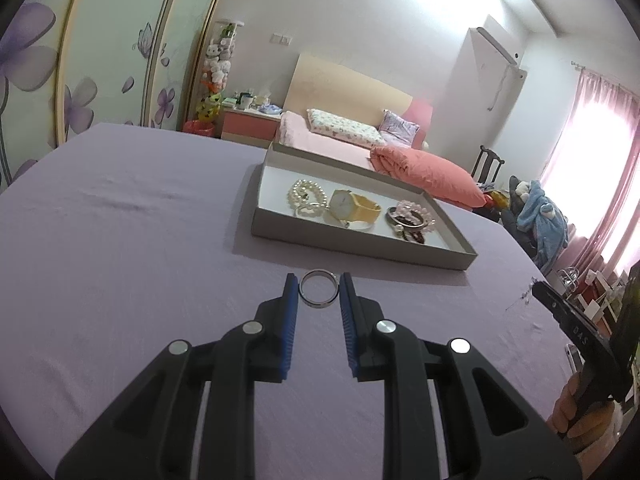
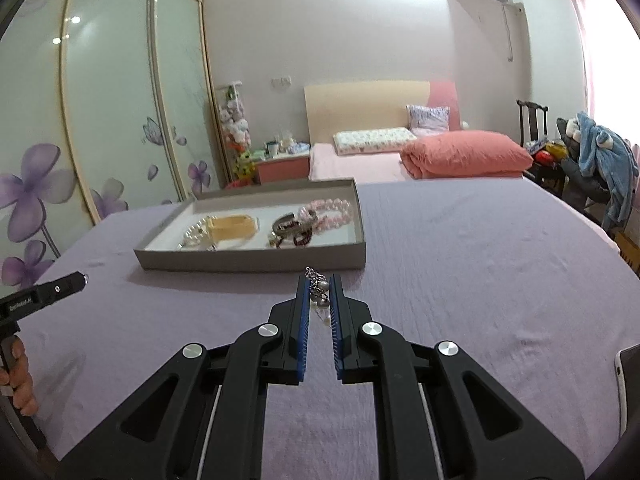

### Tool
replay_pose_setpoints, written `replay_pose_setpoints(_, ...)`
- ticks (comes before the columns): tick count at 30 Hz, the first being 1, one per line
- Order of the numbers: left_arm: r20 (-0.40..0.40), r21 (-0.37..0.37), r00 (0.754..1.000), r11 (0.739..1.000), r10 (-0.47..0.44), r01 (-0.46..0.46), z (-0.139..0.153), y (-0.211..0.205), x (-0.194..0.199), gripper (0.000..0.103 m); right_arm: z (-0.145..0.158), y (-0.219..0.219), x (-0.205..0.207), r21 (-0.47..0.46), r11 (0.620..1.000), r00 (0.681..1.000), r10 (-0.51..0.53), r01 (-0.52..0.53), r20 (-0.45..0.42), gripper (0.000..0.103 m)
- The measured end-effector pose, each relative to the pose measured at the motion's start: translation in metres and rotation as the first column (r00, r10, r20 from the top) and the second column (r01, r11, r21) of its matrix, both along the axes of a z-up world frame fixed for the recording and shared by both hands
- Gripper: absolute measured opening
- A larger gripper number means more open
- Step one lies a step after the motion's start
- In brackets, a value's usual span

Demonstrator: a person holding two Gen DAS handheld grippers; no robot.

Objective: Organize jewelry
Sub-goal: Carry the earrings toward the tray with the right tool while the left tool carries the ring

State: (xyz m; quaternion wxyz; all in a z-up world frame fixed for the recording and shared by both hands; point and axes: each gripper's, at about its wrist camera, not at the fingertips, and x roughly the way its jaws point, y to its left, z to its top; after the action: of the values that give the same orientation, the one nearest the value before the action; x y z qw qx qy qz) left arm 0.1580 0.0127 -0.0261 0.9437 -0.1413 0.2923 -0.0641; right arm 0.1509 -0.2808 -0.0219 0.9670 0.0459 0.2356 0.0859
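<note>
Left wrist view: left gripper [image 1: 319, 289] fingers pinch a silver ring [image 1: 319, 289]; right gripper [image 2: 319, 294] fingers clamp a beaded chain [image 2: 319, 294] near the tray [image 2: 248, 259]

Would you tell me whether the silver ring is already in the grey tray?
Out: the silver metal ring sits between the left tool's fingers, short of the grey cardboard tray.

Lilac-clothed table [image 1: 120, 240] with a grey jewelry tray [image 1: 360, 246] directly on the cloth.
</note>
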Motion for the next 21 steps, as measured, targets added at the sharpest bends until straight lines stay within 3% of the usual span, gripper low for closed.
replay_pose_setpoints(6,0.046,0.002,0.999,1.000,-0.011,0.011,0.016,-0.005,-0.008,0.021,0.018,0.002,-0.005,0.014,1.000,0.998,0.007,-0.008,0.062,0.011)
replay_pose_setpoints(14,0.139,0.068,0.990,0.998,-0.009,-0.001,0.042,-0.019,-0.001,0.021,0.042,0.007,-0.001,0.030,0.999,0.989,0.016,-0.021,0.146,0.011)
replay_pose_setpoints(21,0.161,0.088,0.987,0.996,-0.027,0.013,0.049,-0.026,0.005,0.021,0.048,0.013,0.000,0.026,0.999,0.983,0.041,-0.047,0.178,0.011)
